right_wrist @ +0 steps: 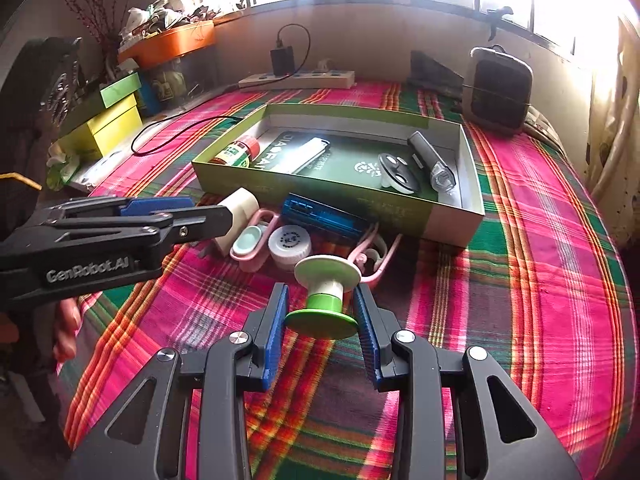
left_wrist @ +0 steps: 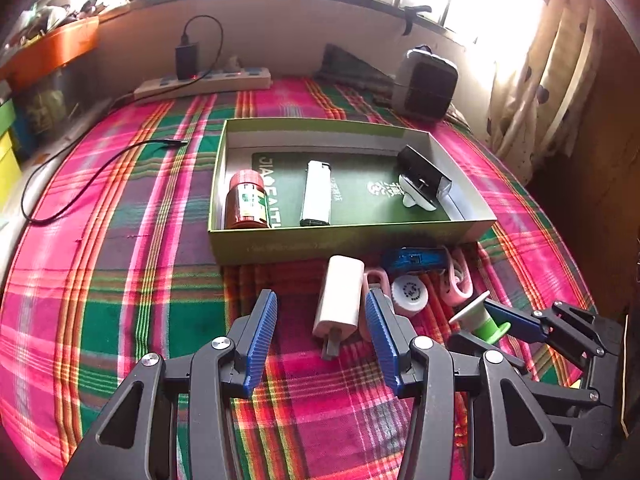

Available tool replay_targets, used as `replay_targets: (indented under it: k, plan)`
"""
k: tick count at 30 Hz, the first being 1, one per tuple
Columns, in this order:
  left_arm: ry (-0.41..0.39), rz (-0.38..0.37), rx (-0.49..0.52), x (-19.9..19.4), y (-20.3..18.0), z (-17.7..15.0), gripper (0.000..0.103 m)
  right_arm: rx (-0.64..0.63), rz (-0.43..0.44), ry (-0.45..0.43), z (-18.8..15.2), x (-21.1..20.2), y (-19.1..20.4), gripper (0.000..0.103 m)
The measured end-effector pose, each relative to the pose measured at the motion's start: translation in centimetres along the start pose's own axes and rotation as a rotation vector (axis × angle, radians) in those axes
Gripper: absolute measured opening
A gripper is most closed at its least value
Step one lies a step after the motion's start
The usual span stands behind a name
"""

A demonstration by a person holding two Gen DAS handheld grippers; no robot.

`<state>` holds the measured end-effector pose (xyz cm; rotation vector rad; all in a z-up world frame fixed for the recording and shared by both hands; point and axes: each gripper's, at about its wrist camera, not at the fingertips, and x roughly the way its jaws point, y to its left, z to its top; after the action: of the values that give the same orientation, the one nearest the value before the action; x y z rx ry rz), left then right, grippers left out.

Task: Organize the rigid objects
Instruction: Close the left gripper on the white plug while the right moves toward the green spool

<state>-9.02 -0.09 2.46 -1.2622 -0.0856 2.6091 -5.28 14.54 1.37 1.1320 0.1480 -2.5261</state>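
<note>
- Left wrist view: the left gripper (left_wrist: 321,312) hovers low over the plaid cloth (left_wrist: 120,280) with its jaws spread wide and nothing between the pads.
- The white charger plug (left_wrist: 340,300) lies just inside its right finger, with bare cloth on its other side up to the left finger.
- Beyond the plug, the near wall of the open cardboard box (left_wrist: 340,240) stands close across the way forward; wide bare cloth lies to the left of the box.
- Inside the box lie a red bottle (left_wrist: 246,204), a white lighter (left_wrist: 316,194) and a black device (left_wrist: 424,178) near the right wall, each apart from the others.
- At the right edge of this view the right gripper (left_wrist: 486,318) closes on the green spool (left_wrist: 478,316).
- Right wrist view: the right gripper (right_wrist: 321,312) has its blue pads pressed on the rims of the green spool (right_wrist: 325,300), held above the cloth.
- Only here does the clutter before the box (right_wrist: 440,216) read clearly: a blue case (right_wrist: 320,216), a round white cap (right_wrist: 290,242) and a pink-rimmed case (right_wrist: 250,246) crowd together, touching or nearly so.
- The left gripper (right_wrist: 224,216) reaches in from the left, side-on; its jaw gap cannot be judged from here.
- Open cloth spreads to the right of the box.
</note>
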Motion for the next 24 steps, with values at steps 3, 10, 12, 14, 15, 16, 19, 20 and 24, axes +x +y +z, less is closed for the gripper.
replay_targets:
  k: [3, 10, 12, 14, 15, 16, 19, 20, 24]
  plan:
    - [0.013, 0.018, 0.005, 0.6, 0.1, 0.1, 0.046, -0.002, 0.002, 0.001, -0.1, 0.0, -0.1, 0.035]
    - [0.018, 0.035, 0.02, 1.4, 0.0, 0.7, 0.046, -0.002, 0.003, -0.008, -0.2, -0.4, -0.4, 0.035]
    - [0.026, 0.036, 0.022, 1.8, -0.1, 0.8, 0.046, 0.001, 0.003, -0.007, -0.2, -0.4, -0.4, 0.035]
    - [0.032, 0.039, 0.025, 2.1, -0.1, 0.8, 0.046, 0.003, 0.004, -0.007, -0.3, -0.4, -0.5, 0.035]
    - [0.033, 0.042, 0.025, 2.2, -0.1, 0.8, 0.046, 0.003, 0.003, -0.008, -0.3, -0.3, -0.5, 0.035]
    - [0.032, 0.045, 0.026, 2.3, -0.1, 0.9, 0.046, 0.003, 0.002, -0.008, -0.3, -0.3, -0.5, 0.035]
    - [0.025, 0.056, 0.034, 2.4, -0.2, 0.9, 0.046, 0.002, 0.002, -0.008, -0.4, -0.3, -0.5, 0.035]
    - [0.026, 0.058, 0.032, 2.4, -0.1, 0.9, 0.046, 0.002, 0.002, -0.009, -0.4, -0.3, -0.5, 0.035]
    - [0.032, 0.048, 0.029, 2.6, -0.1, 0.6, 0.041, 0.005, 0.002, -0.012, -0.3, -0.3, -0.6, 0.035]
